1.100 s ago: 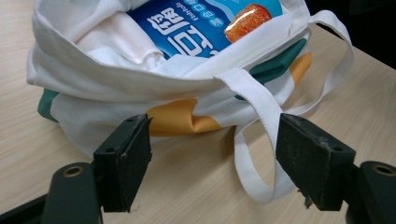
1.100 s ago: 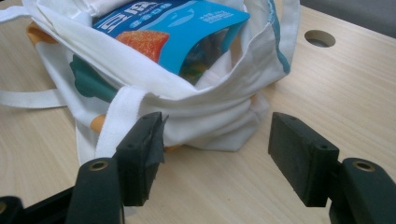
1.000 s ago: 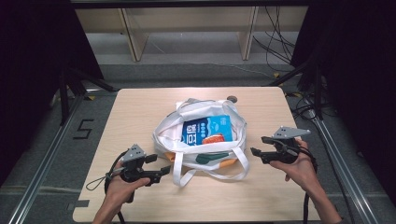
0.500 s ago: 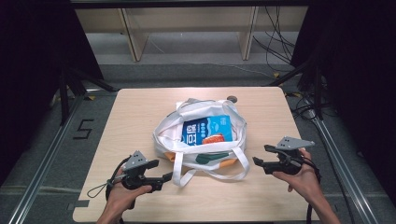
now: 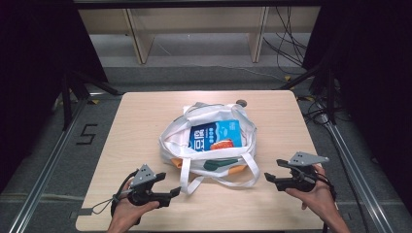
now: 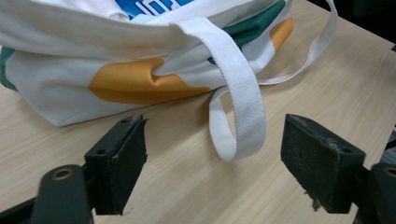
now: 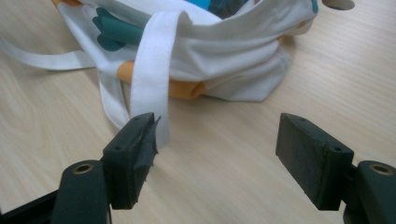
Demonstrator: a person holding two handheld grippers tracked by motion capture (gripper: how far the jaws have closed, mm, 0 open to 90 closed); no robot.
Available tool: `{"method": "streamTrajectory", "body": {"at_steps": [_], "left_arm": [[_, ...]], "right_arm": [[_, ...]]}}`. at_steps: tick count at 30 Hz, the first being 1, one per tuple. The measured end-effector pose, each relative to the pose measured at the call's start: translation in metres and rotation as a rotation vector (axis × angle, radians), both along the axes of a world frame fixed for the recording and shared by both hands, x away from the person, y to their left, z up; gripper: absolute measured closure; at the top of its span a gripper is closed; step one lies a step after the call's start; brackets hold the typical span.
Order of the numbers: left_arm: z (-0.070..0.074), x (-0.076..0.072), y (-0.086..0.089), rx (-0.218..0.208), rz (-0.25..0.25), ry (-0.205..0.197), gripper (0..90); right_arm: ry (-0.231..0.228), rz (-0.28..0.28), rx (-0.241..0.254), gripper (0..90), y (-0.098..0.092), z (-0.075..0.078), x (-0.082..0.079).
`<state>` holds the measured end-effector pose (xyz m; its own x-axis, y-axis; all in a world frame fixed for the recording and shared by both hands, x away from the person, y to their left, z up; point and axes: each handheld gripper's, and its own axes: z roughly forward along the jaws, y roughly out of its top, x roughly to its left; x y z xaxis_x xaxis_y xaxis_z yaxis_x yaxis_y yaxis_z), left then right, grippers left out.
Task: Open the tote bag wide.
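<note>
Down low near the front edge of a pale wooden surface [image 5: 145, 126], two hand-held grippers face a white cloth tote bag from either side. The left gripper [image 5: 175, 192] has its two black jaws spread wide, and they have just been opening further; nothing is pinched between them. In the left gripper view, a loop of one white bag strap [image 6: 243, 107] lies on the wood in the gap ahead of the jaws, touching neither pad. The right gripper [image 5: 268, 177] also has its jaws spread wide, having just been opening, and grips nothing. In the right gripper view, a second white strap [image 7: 152, 70] hangs down from the bag's rim and ends just beside the left-hand jaw in that view; whether it brushes the pad cannot be told.

The tote bag [image 5: 175, 141] sits near the middle of the surface, between the two grippers and a little beyond them. It is white with orange and dark green patches along its lower side, and its mouth gapes open. Inside lies a blue packet [image 5: 216, 136] with white lettering and an orange picture. A long strap loops out across the wood toward the person.

A person's left hand [image 5: 127, 213] and right hand [image 5: 318, 196] hold the grippers, forearms entering from the bottom edge. A small round dark object [image 5: 241, 103] rests on the surface just behind the bag.
</note>
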<state>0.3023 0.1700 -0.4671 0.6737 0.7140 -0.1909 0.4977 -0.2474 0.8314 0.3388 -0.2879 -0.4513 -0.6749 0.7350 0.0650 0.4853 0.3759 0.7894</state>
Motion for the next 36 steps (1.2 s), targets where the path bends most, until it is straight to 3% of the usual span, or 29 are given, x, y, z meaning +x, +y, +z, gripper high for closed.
{"method": "streamTrajectory", "body": {"at_steps": [1,3,4,5,12,14,17,18,19,20,21,22,24,26,27,29,30,33,34,36], "left_arm": [[-0.002,-0.002,-0.001,-0.008,0.000,-0.003,20.6],[-0.003,-0.004,-0.002,-0.010,-0.001,-0.011,20.2],[-0.005,-0.005,-0.002,-0.003,-0.002,-0.009,19.2],[-0.005,-0.005,-0.001,0.018,-0.012,-0.016,17.5],[-0.017,-0.012,-0.003,0.026,0.004,-0.003,15.7],[-0.021,-0.014,-0.006,0.016,0.016,-0.010,15.6],[-0.024,-0.017,-0.010,0.055,-0.005,-0.003,15.4],[-0.024,-0.018,-0.012,0.044,-0.008,-0.004,15.4],[-0.024,-0.018,-0.011,0.056,-0.019,-0.011,15.4],[-0.024,-0.020,-0.012,0.047,-0.005,-0.007,15.3],[-0.024,-0.021,-0.012,0.057,-0.008,-0.017,15.2],[-0.024,-0.022,-0.012,0.060,-0.007,-0.010,15.2],[-0.025,-0.023,-0.012,0.063,-0.004,-0.013,15.2],[-0.026,-0.024,-0.012,0.093,-0.007,-0.012,15.2],[-0.026,-0.023,-0.012,0.111,-0.026,-0.023,15.2],[-0.028,-0.023,-0.014,0.080,-0.008,-0.012,15.2],[-0.028,-0.023,-0.014,0.073,0.002,-0.005,15.2],[-0.027,-0.021,-0.010,0.121,-0.013,-0.021,15.2],[-0.028,-0.022,-0.012,0.089,0.005,-0.006,15.2],[-0.028,-0.022,-0.011,0.087,0.009,-0.005,15.2]], "right_arm": [[-0.018,0.011,-0.009,29.2,-0.001,-0.002,0.000],[0.001,0.004,0.001,28.6,-0.001,-0.004,-0.005],[-0.012,0.022,-0.008,28.0,-0.003,-0.006,-0.005],[0.017,0.009,0.012,27.7,-0.002,-0.008,-0.009],[-0.006,0.028,-0.004,26.4,-0.007,-0.016,-0.018],[0.019,0.039,0.016,26.4,-0.008,-0.017,-0.022],[-0.002,0.009,0.013,26.4,-0.009,-0.020,-0.028],[-0.002,0.013,0.012,26.4,-0.009,-0.020,-0.029],[0.025,0.010,0.014,26.4,-0.008,-0.021,-0.032],[0.011,0.017,0.011,26.5,-0.009,-0.022,-0.033],[0.032,0.005,0.024,26.5,-0.008,-0.024,-0.037],[0.019,0.036,0.012,26.5,-0.010,-0.025,-0.036],[-0.002,0.025,0.004,26.5,-0.011,-0.027,-0.040],[0.027,0.043,0.011,26.7,-0.012,-0.029,-0.042],[0.044,0.014,0.013,27.1,-0.010,-0.029,-0.046],[0.032,0.043,0.008,27.2,-0.011,-0.032,-0.046],[0.025,0.032,0.006,27.3,-0.010,-0.032,-0.048],[0.029,0.049,0.000,27.2,-0.011,-0.034,-0.046],[0.046,0.034,-0.004,27.2,-0.011,-0.034,-0.047],[0.040,0.031,0.000,27.2,-0.011,-0.034,-0.047]]}}
